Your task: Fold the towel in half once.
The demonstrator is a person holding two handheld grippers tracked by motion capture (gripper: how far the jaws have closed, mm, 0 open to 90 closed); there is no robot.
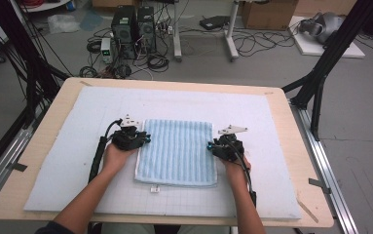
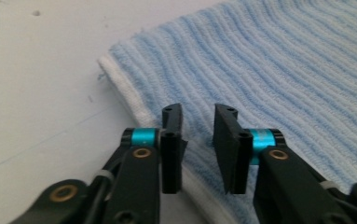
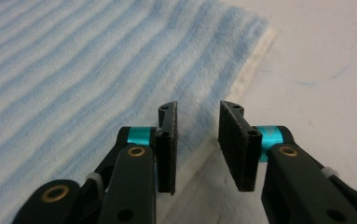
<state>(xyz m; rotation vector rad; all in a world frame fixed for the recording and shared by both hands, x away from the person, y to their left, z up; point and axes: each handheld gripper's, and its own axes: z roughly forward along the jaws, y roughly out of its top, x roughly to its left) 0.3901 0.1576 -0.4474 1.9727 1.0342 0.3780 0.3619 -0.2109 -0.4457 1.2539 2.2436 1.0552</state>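
Because I mean to lift the towel (image 1: 177, 152) by both side hems, my left gripper (image 1: 144, 139) and right gripper (image 1: 212, 145) flank it, fingers (image 2: 172, 140) parted narrowly, gripping nothing. It lies flat mid-counter (image 1: 291, 126) on the white mat (image 1: 67, 146), long axis and stripes running away from me.

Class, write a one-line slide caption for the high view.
Left gripper and right gripper flank a folded blue towel on the white mat.
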